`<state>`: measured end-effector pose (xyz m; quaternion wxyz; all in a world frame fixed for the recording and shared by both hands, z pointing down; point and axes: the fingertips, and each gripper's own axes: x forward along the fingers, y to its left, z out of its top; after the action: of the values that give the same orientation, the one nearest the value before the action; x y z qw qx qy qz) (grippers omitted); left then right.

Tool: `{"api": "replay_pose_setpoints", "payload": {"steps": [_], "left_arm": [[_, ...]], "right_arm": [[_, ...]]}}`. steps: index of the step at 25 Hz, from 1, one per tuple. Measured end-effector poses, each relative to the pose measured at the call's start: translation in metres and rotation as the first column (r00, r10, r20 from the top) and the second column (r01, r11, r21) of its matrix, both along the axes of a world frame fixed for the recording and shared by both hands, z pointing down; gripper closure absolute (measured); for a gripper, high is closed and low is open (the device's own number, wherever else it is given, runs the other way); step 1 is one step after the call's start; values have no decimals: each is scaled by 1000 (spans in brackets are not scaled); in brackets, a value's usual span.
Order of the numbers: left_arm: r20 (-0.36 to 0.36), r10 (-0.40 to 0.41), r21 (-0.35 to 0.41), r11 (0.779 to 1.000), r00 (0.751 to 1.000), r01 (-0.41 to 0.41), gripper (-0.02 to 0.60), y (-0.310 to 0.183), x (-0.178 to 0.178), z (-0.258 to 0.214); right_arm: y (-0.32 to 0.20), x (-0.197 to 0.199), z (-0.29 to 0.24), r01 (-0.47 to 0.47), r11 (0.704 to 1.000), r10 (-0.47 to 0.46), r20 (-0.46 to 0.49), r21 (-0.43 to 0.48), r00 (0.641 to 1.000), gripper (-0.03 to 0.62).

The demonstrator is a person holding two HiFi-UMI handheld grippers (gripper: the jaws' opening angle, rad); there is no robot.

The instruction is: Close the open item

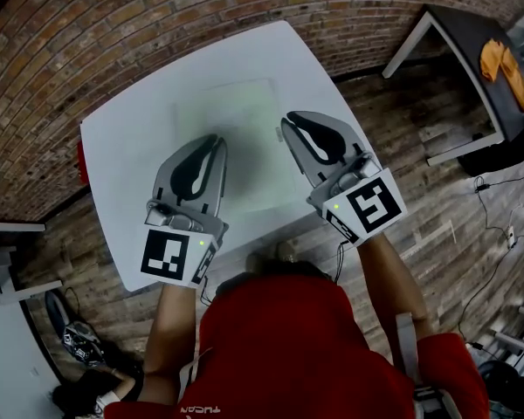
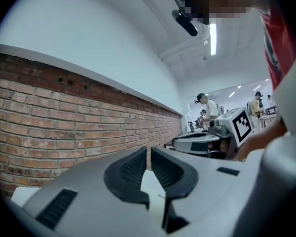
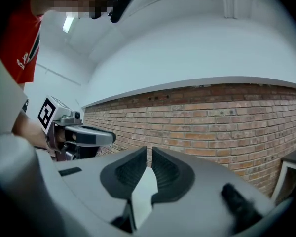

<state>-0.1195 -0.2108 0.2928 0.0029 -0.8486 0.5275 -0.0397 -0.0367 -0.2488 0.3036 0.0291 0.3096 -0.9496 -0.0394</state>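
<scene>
Left gripper (image 2: 149, 150), right gripper (image 3: 149, 150): fingers (image 2: 131, 169) together, seemingly empty.

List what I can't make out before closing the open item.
- The pale flat item on the table: head view, washed out, edges behind left gripper and right gripper; open or shut unclear.
- Both gripper views: aimed level at the brick wall; item not in frame.
</scene>
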Motion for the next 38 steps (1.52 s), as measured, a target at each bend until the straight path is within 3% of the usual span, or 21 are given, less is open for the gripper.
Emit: {"api": "replay_pose_setpoints", "payload": {"steps": [13,38], "left_arm": [[-58,36,92,995,998,-31,565,25,4,-35],[-103,80,140,988,991,-65,569,78,15,-53]], "right_arm": [[47,-23,-50,109,991,-117,111,73,987,553],[110,-41,-65,192,976,-202,90,107,975,563]]}}
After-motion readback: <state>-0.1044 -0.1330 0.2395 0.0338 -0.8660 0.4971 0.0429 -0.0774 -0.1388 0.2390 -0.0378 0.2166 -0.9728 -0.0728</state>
